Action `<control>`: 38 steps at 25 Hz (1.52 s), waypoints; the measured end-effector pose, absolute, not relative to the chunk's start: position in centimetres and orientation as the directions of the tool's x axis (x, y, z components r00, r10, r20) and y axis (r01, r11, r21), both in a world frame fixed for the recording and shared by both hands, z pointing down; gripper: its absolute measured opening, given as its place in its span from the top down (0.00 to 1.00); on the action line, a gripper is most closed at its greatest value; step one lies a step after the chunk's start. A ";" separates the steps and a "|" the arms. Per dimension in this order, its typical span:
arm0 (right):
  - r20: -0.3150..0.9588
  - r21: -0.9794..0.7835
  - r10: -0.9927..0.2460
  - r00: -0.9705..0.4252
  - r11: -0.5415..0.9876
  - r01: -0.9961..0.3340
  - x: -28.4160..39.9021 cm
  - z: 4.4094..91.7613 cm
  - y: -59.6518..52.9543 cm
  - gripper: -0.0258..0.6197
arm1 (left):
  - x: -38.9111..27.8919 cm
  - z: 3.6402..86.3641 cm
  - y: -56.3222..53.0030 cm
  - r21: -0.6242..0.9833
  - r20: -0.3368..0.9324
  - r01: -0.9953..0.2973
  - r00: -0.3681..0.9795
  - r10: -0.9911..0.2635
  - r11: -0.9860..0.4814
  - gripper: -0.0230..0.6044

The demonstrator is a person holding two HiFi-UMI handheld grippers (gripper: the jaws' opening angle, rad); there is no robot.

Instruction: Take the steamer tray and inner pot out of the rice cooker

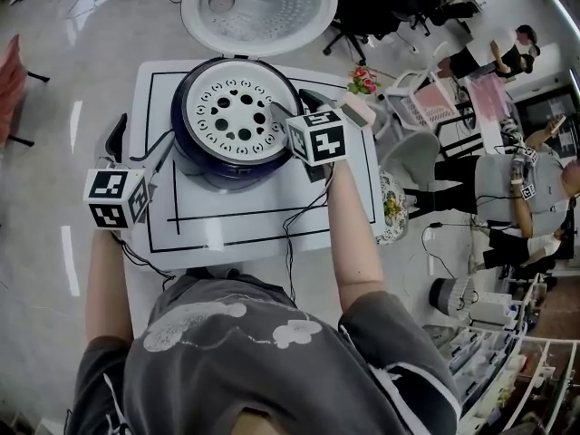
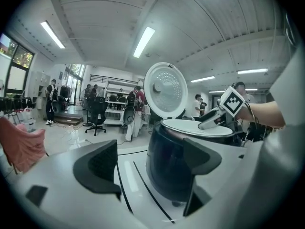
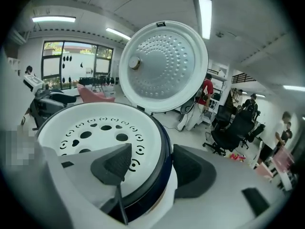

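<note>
A dark blue rice cooker [image 1: 210, 166] stands on the white table [image 1: 272, 216], its round lid [image 1: 258, 7] swung open at the back. A white steamer tray [image 1: 237, 116] with several holes sits in its top; the inner pot is hidden under it. My right gripper [image 1: 297, 107] is open and straddles the cooker's right rim. In the right gripper view one of its fingers [image 3: 114, 163] is over the steamer tray [image 3: 90, 128] and the other is outside the wall. My left gripper [image 1: 138, 148] is open at the cooker's left side. The cooker [image 2: 176, 161] shows just ahead of it, with nothing held.
Black lines frame the table top [image 1: 358, 184]. Thin cables [image 1: 290, 243] trail off the front edge. To the right of the table are a pink flower item [image 1: 362, 82], a white basket [image 1: 426, 102] and people [image 1: 526, 188] standing further off. Office chairs [image 3: 228, 128] stand behind.
</note>
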State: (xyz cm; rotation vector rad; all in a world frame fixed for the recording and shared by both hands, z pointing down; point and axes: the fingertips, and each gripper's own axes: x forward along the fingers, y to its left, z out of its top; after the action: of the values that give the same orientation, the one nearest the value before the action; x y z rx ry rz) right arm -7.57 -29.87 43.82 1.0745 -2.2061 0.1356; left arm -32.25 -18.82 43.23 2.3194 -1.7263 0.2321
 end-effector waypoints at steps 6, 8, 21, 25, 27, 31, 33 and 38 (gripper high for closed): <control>0.649 0.249 -0.687 -0.327 0.598 -0.762 -6.9 44.2 -30.6 0.62 | -32.4 43.6 -18.9 0.094 0.268 -0.951 0.309 -0.913 -0.294 0.29; 0.658 0.264 -0.692 -0.298 0.582 -0.769 -6.8 44.4 -30.8 0.65 | -32.4 43.8 -19.0 0.089 0.263 -0.949 0.315 -0.912 -0.302 0.29; 0.599 0.199 -0.699 -0.390 0.601 -0.774 -7.6 42.0 -31.4 0.82 | -31.8 41.5 -20.0 0.047 0.227 -0.956 0.291 -0.929 -0.288 0.29; 0.523 0.098 -0.710 -0.472 0.600 -0.794 -7.9 40.1 -31.5 0.85 | -31.3 40.9 -20.1 0.034 0.226 -0.962 0.272 -0.935 -0.271 0.29; 0.490 0.063 -0.708 -0.508 0.610 -0.790 -8.2 39.2 -31.4 0.85 | -31.1 40.2 -19.9 0.027 0.223 -0.964 0.265 -0.938 -0.266 0.29; 0.427 -0.022 -0.701 -0.571 0.623 -0.782 -8.7 37.6 -31.0 0.86 | -31.3 39.0 -19.3 0.012 0.209 -0.968 0.248 -0.946 -0.251 0.29; 0.397 -0.046 -0.703 -0.590 0.627 -0.778 -8.8 37.0 -30.7 0.86 | -31.3 38.7 -19.1 0.003 0.201 -0.970 0.240 -0.950 -0.244 0.29; 0.289 -0.122 -0.707 -0.646 0.642 -0.757 -8.5 34.0 -30.3 0.87 | -30.5 37.3 -19.2 -0.022 0.186 -0.969 0.236 -0.954 -0.244 0.29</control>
State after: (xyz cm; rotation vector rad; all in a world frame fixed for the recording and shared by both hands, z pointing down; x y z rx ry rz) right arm -8.55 -30.35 34.01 1.1975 -2.6472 0.3431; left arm -30.47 -19.19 37.26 2.3914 -1.8672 0.2448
